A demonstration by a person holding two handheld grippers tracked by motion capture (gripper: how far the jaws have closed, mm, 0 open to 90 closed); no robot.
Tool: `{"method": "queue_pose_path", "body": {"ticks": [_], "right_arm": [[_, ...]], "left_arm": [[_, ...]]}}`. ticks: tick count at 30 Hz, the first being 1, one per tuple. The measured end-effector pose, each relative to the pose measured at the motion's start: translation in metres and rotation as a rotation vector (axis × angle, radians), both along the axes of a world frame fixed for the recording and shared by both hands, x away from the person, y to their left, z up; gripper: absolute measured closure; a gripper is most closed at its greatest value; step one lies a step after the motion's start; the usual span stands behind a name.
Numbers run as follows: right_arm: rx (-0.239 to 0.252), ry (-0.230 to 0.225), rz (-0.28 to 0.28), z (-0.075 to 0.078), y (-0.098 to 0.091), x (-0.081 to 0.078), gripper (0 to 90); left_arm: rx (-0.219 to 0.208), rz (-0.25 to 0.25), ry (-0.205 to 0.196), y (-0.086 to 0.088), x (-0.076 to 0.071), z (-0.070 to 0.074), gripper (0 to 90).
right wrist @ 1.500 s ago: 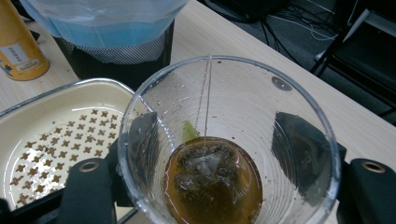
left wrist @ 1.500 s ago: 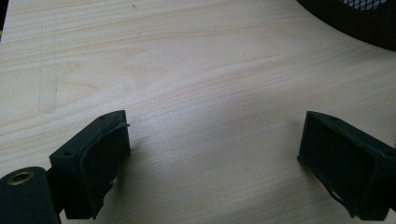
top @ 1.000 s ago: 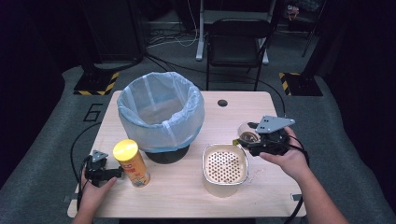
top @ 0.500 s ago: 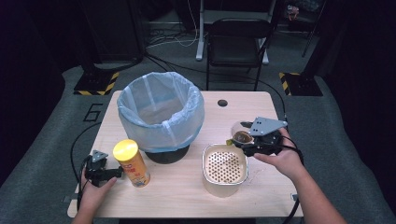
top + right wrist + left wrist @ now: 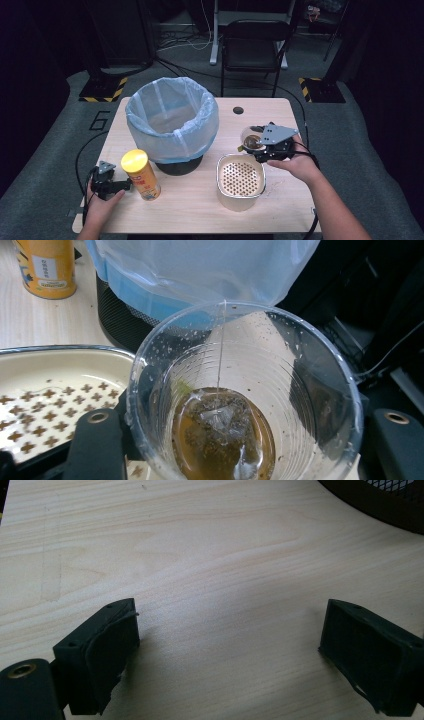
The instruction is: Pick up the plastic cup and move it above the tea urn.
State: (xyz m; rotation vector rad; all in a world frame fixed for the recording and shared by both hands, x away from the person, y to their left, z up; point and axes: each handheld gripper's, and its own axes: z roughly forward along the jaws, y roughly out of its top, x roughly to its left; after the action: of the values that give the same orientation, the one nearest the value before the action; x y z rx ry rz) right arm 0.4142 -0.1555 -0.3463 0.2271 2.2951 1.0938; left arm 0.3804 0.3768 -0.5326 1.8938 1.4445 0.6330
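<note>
- The clear plastic cup (image 5: 245, 395) stands close to upright in the right gripper (image 5: 260, 146), its mouth facing up and slightly toward the gripper's camera, long axis near vertical.
- The right gripper's two black jaws are closed against the cup's sides, one on either side of it in the right gripper view; the cup is held at the right part of the table (image 5: 195, 205), just behind the far right corner of the cream strainer tray (image 5: 241, 177).
- One cup. It is see-through, ribbed in rings down the wall, with specks of tea leaf stuck to the inside.
- In the cup lies one tea bag (image 5: 220, 422) in a little brown liquid at the bottom; its thin string runs up the inner wall to the rim.
- One strainer tray, cream, with a perforated floor of small cross-shaped holes, just left of the cup in the right gripper view.
- One bin (image 5: 172, 122), black mesh, lined with a pale blue bag folded over the rim, at the middle of the table behind the tray.
- One yellow canister (image 5: 141, 175) with a yellow lid stands upright near the front left.
- The left gripper (image 5: 107, 182) rests on the table just left of the canister; its jaws stand apart with nothing but bare wood between them.
- Two grippers, one in each hand of the person.
</note>
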Motion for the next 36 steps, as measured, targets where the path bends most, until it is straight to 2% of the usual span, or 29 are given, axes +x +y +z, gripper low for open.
{"method": "queue_pose_path", "body": {"ticks": [6, 10, 18, 36], "right_arm": [[-0.023, -0.083, 0.048, -0.006, 0.005, 0.003, 33.3], [-0.053, -0.107, 0.057, -0.011, 0.009, 0.001, 33.4], [-0.073, -0.168, 0.067, -0.013, 0.013, -0.004, 33.5], [-0.09, -0.222, 0.086, -0.021, 0.011, -0.011, 33.9]], "left_arm": [[0.0, -0.001, 0.0, 0.0, 0.0, 0.0, 8.5], [0.0, 0.0, 0.0, 0.0, 0.0, 0.0, 8.5], [0.0, 0.0, 0.0, 0.0, 0.0, 0.0, 8.5], [0.0, 0.0, 0.0, 0.0, 0.0, 0.0, 8.5]]}}
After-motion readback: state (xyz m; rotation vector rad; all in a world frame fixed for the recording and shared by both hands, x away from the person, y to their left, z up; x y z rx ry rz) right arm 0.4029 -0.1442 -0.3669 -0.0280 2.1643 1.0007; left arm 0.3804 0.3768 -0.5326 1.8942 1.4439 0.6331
